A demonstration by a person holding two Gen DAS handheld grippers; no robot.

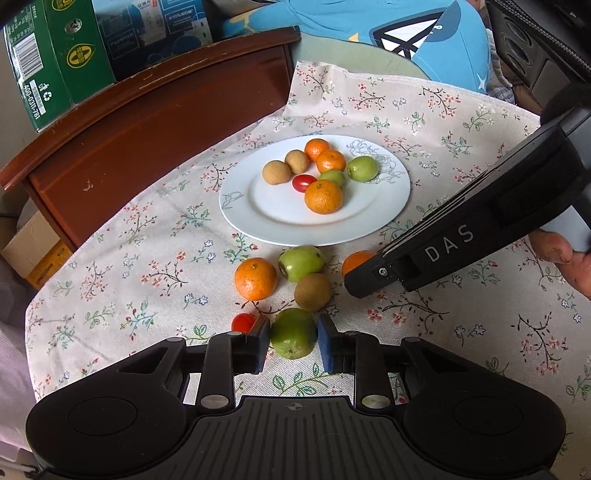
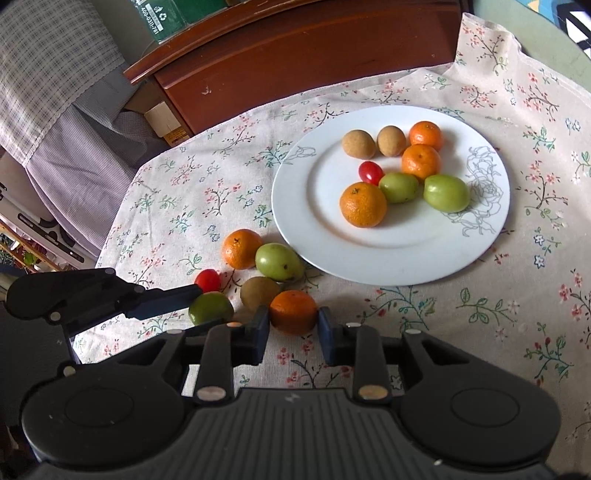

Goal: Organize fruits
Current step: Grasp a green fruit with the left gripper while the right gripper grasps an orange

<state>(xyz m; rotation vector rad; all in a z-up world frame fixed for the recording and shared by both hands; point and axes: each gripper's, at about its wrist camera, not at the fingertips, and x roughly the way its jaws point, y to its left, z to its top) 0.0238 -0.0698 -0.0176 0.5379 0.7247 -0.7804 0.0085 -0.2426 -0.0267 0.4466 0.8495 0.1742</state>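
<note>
A white plate [image 1: 384, 206] [image 2: 406, 258] on the flowered cloth holds several fruits: tangerines, green fruits, brown fruits and a cherry tomato. Loose fruits lie in front of it. My left gripper [image 1: 293, 338] has its pads against both sides of a green fruit [image 1: 293, 334] [image 2: 210, 308] on the cloth. My right gripper [image 2: 293, 325] has its pads against a tangerine [image 2: 293, 312] [image 1: 356, 260] on the cloth. Nearby lie another tangerine [image 1: 255, 278] [image 2: 242, 248], a green fruit [image 1: 301, 263] [image 2: 279, 261], a brown fruit [image 1: 314, 291] [image 2: 259, 292] and a cherry tomato [image 1: 243, 322] [image 2: 207, 280].
A brown wooden headboard [image 1: 147, 122] [image 2: 295, 66] runs along the far left of the table. Green and blue cartons [image 1: 55, 62] stand behind it. A blue cushion [image 1: 406, 33] lies at the back. A checked cloth [image 2: 55, 92] hangs at the left.
</note>
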